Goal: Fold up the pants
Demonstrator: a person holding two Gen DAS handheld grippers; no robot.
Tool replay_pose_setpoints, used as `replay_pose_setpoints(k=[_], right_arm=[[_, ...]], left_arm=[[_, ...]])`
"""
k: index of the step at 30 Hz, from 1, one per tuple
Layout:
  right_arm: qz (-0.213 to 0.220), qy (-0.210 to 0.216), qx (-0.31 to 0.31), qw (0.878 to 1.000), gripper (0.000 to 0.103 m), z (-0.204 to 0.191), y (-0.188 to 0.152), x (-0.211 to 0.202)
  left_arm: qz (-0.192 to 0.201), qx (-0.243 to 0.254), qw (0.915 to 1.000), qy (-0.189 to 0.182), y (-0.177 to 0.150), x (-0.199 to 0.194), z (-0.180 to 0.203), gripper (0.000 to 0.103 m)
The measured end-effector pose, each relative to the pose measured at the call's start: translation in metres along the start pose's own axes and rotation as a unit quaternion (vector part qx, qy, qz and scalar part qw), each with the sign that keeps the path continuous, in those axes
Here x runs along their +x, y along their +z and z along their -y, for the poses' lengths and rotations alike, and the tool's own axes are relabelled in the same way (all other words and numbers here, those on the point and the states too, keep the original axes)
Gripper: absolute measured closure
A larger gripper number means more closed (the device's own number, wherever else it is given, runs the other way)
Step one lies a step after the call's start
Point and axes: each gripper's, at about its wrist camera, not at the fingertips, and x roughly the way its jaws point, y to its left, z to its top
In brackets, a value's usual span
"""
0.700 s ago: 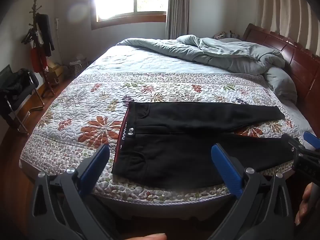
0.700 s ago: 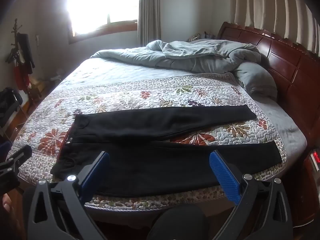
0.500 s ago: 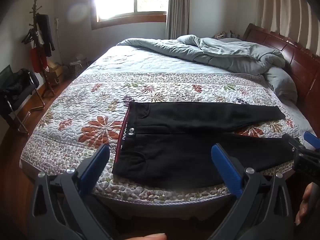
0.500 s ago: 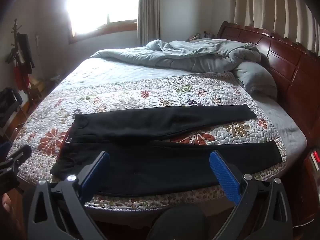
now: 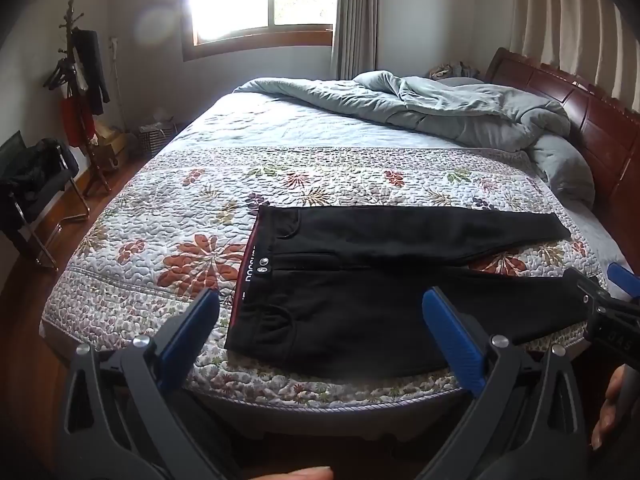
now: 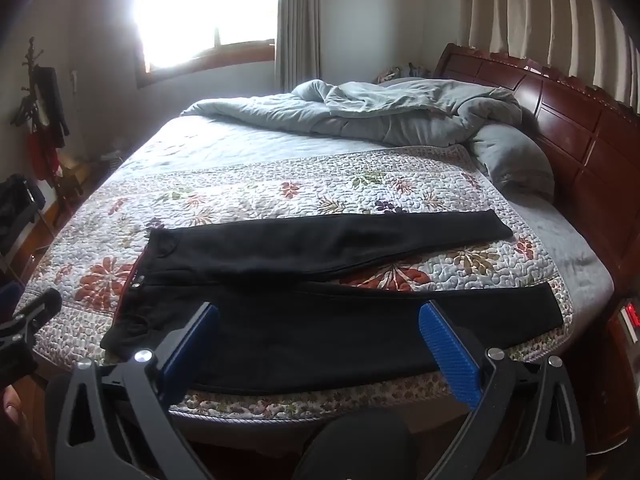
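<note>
Black pants [image 5: 360, 280] [image 6: 312, 320] lie flat on the floral quilt near the bed's front edge, waistband with red trim to the left, both legs stretching right and spread apart at the cuffs. My left gripper [image 5: 320, 300] hovers open above the near edge, in front of the waist and hip part. My right gripper [image 6: 316, 316] stands open in front of the near leg. Nothing sits between either pair of blue pads. The right gripper's tip also shows in the left wrist view at the far right [image 5: 600, 296].
A rumpled grey duvet [image 5: 440, 108] and pillow [image 6: 512, 160] fill the far half of the bed. A dark wooden headboard [image 6: 580, 128] runs along the right. A coat stand [image 5: 76, 80] and a black chair [image 5: 36, 184] stand at left on the wooden floor.
</note>
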Motion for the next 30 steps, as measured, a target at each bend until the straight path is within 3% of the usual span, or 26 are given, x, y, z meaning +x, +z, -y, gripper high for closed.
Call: replay_pose_setpoints(k=[30], right_arm=[[0.007,-0.003,-0.001,1.000,0.003,-0.0006,0.0044,-0.0070]], left_arm=[[0.005,0.001,1.0000,0.000,0.0049,-0.0078,-0.0008,0.002]])
